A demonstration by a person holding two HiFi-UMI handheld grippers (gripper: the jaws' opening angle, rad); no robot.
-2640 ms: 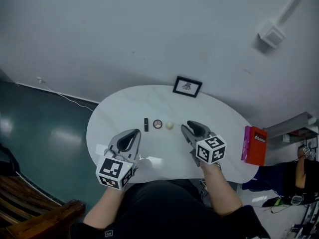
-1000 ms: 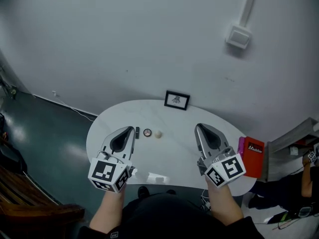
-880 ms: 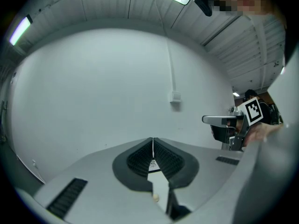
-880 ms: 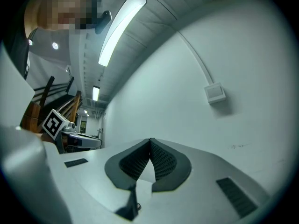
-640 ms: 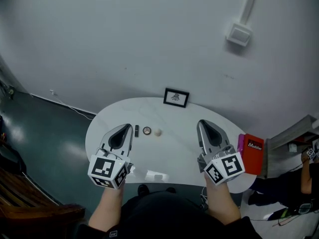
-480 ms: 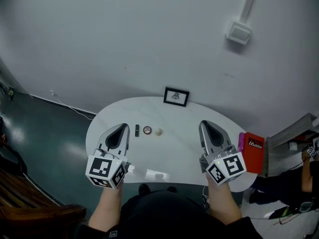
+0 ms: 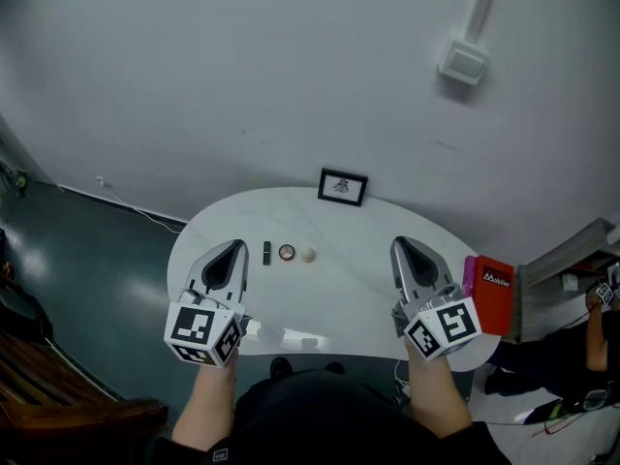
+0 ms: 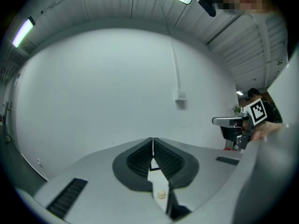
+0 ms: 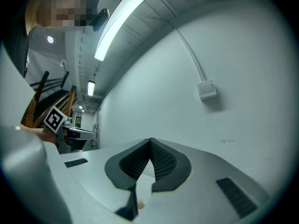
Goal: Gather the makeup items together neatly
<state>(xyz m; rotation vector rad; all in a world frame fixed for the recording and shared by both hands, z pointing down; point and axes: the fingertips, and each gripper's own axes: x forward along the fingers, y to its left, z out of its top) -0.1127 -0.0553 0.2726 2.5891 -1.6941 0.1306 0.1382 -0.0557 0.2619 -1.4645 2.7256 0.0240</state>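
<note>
Three small makeup items lie in a row on the white table [image 7: 339,289]: a black tube [image 7: 266,253], a round compact [image 7: 287,252] and a cream ball [image 7: 308,255]. My left gripper [image 7: 236,246] hovers just left of the tube, shut and holding nothing. My right gripper [image 7: 401,244] stays well to the right of the ball, also shut and holding nothing. In the left gripper view the shut jaws [image 8: 153,139] frame the cream ball [image 8: 161,194]. The right gripper view shows its shut jaws [image 9: 150,140] and the ball [image 9: 139,203] low between them.
A small black picture frame [image 7: 343,186] stands at the table's far edge. A red box [image 7: 493,282] sits at the right end, beside my right gripper. A teal floor lies to the left, and a white wall rises behind the table.
Since the earliest frame both grippers have drawn apart and back from the three items. Over the last second the left gripper slid slightly toward the near left edge; the items have not moved.
</note>
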